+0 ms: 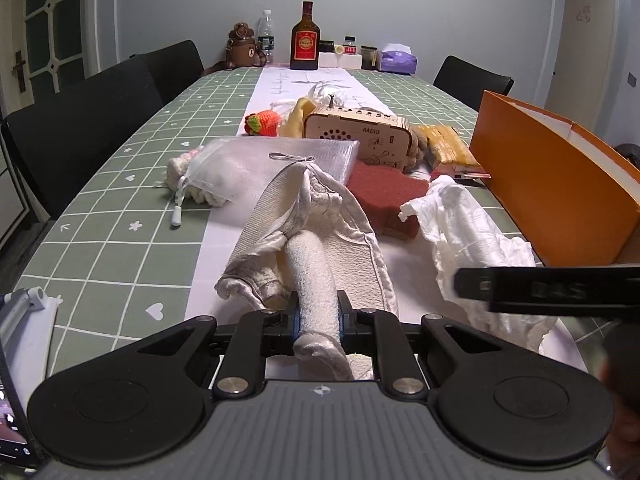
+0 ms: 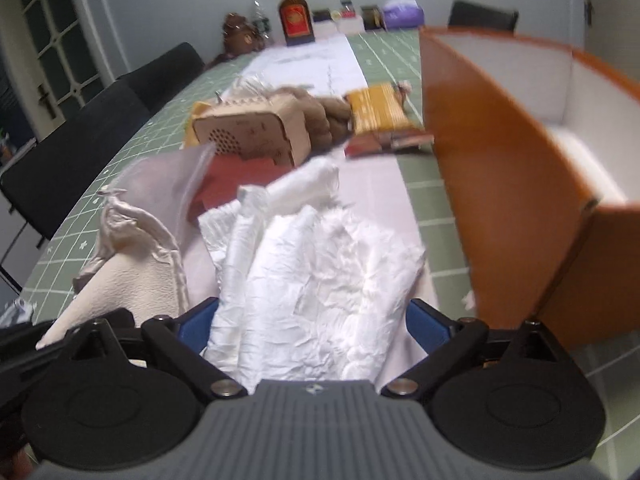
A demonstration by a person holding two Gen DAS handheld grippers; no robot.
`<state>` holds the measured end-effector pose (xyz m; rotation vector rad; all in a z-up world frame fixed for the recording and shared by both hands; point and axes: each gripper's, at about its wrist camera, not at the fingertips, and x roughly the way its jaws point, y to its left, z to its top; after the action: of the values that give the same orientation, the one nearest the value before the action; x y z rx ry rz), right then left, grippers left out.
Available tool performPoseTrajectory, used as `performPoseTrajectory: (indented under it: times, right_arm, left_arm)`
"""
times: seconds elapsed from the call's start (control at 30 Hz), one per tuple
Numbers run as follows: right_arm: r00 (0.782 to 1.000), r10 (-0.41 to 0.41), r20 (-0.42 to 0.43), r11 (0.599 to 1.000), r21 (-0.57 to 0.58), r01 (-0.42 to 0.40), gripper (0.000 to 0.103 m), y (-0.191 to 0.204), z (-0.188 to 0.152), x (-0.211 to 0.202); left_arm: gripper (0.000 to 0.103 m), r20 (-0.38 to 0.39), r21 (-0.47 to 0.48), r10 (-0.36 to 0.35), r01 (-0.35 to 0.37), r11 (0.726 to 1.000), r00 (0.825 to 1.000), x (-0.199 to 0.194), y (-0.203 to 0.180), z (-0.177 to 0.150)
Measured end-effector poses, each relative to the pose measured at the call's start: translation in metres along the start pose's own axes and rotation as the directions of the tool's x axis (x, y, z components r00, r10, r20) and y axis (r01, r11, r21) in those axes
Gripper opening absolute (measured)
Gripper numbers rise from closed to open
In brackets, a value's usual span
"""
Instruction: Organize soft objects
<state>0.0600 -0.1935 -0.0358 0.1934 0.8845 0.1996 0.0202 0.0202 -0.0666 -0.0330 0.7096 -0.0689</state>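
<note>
Cream towel (image 1: 316,240) lying rumpled on the white runner, one rolled edge pinched tight in the left gripper (image 1: 318,318), probably for carrying to the orange box (image 1: 560,184) near on the right. White crinkled cloth (image 2: 320,280) just beside it, bunched between the wide-open pads of the right gripper (image 2: 312,326), not squeezed. Beyond: red pad (image 1: 384,192), mesh pouch (image 1: 256,160), wooden radio (image 1: 360,136).

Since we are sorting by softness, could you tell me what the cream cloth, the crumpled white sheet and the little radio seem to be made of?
Cream cloth: looks like terry towelling with a shiny satin-like hem, given its nubby pile.
Crumpled white sheet: thin paper or nonwoven, matte; the sharp creases suggest it, but I cannot say which.
Radio: pale cut plywood with engraved markings, rigid.
</note>
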Motion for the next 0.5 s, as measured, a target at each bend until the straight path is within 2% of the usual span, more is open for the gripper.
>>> performPoseTrajectory:
  times: [0.03, 0.1, 0.17, 0.2, 0.23, 0.27, 0.3, 0.37, 0.5]
  right_arm:
    - [1.0, 0.005, -0.009, 1.0, 0.017, -0.005, 0.095, 0.0, -0.001, 0.005]
    - [1.0, -0.001, 0.025, 1.0, 0.007, 0.001, 0.082, 0.003, -0.004, 0.006]
    - [0.999, -0.022, 0.037, 0.999, -0.024, 0.023, 0.059, 0.008, -0.004, 0.007]
    - [0.999, -0.022, 0.044, 0.999, -0.038, 0.024, 0.052, 0.01, -0.003, 0.006]
    - [0.999, -0.021, 0.045, 0.999, -0.048, 0.023, 0.039, 0.011, -0.003, 0.006]
    - [0.999, -0.02, 0.045, 0.998, -0.058, 0.022, 0.022, 0.01, -0.002, 0.006]
    - [0.999, -0.012, 0.045, 0.997, -0.071, 0.015, 0.016, 0.01, -0.001, 0.006]
    - [0.999, 0.01, 0.044, 0.996, -0.093, -0.005, 0.013, 0.009, 0.001, 0.004]
    - [0.997, 0.007, 0.071, 0.986, -0.166, 0.005, 0.012, 0.014, 0.006, -0.011]
  left_arm:
    - [0.018, -0.001, 0.0, 0.0, 0.0, 1.0, 1.0, 0.0, 0.0, 0.0]
    - [0.017, -0.005, -0.003, -0.003, 0.003, 1.0, 1.0, 0.0, 0.001, -0.001]
    - [0.017, -0.011, -0.007, -0.005, 0.005, 1.0, 1.0, 0.001, 0.001, -0.002]
    - [0.017, -0.012, -0.009, -0.007, 0.007, 1.0, 1.0, 0.001, 0.001, -0.002]
    - [0.017, -0.012, -0.01, -0.009, 0.009, 1.0, 1.0, 0.001, 0.001, -0.002]
    - [0.017, -0.011, -0.011, -0.012, 0.011, 1.0, 1.0, 0.0, 0.001, -0.002]
    - [0.017, -0.009, -0.012, -0.012, 0.012, 1.0, 1.0, 0.0, 0.001, -0.001]
    - [0.017, -0.006, -0.009, -0.012, 0.012, 1.0, 1.0, -0.002, 0.001, 0.0]
    - [0.017, 0.008, 0.006, -0.01, 0.01, 1.0, 1.0, -0.011, 0.0, 0.003]
